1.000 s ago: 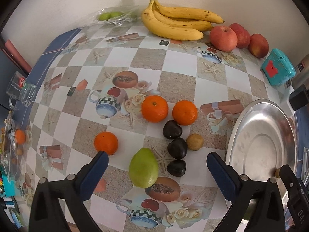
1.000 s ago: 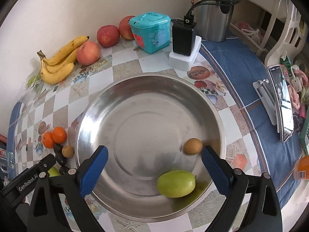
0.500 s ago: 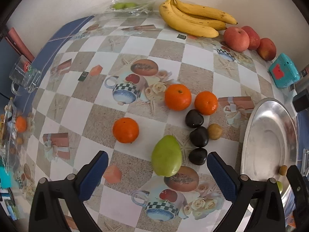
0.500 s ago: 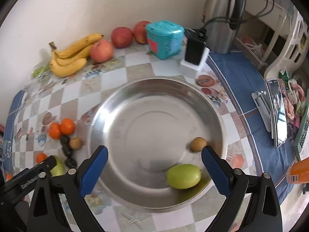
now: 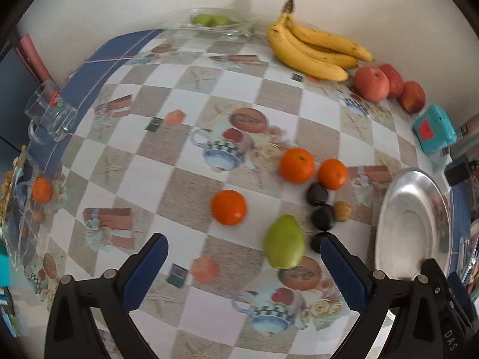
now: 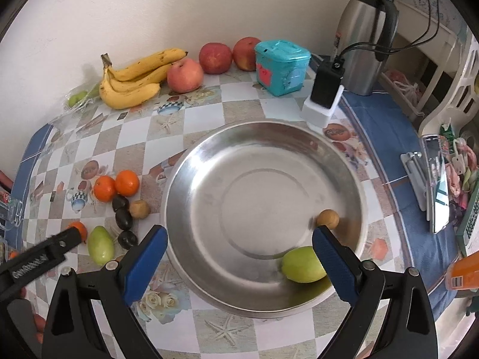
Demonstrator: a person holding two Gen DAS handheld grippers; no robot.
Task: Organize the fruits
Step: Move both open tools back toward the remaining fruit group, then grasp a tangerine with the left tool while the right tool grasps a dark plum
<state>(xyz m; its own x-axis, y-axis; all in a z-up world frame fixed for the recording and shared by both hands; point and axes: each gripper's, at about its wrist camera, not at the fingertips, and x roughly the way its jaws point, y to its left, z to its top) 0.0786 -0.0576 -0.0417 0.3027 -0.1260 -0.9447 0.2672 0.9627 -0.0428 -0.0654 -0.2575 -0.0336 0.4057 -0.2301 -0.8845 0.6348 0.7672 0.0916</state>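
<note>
Pear (image 6: 303,264) & small fruit (image 6: 327,218) in bowl (image 6: 209,155); oranges (image 6: 116,185) left.

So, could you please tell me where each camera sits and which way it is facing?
Left wrist: on the left hand-held gripper, looking down across the table at the oranges and green fruit; its own open blue fingers show.
Right wrist: on the right hand-held gripper, looking down into the steel bowl; its own open fingers show, plus the left one at lower left.
Shared: bananas, apples, oranges, bowl.
</note>
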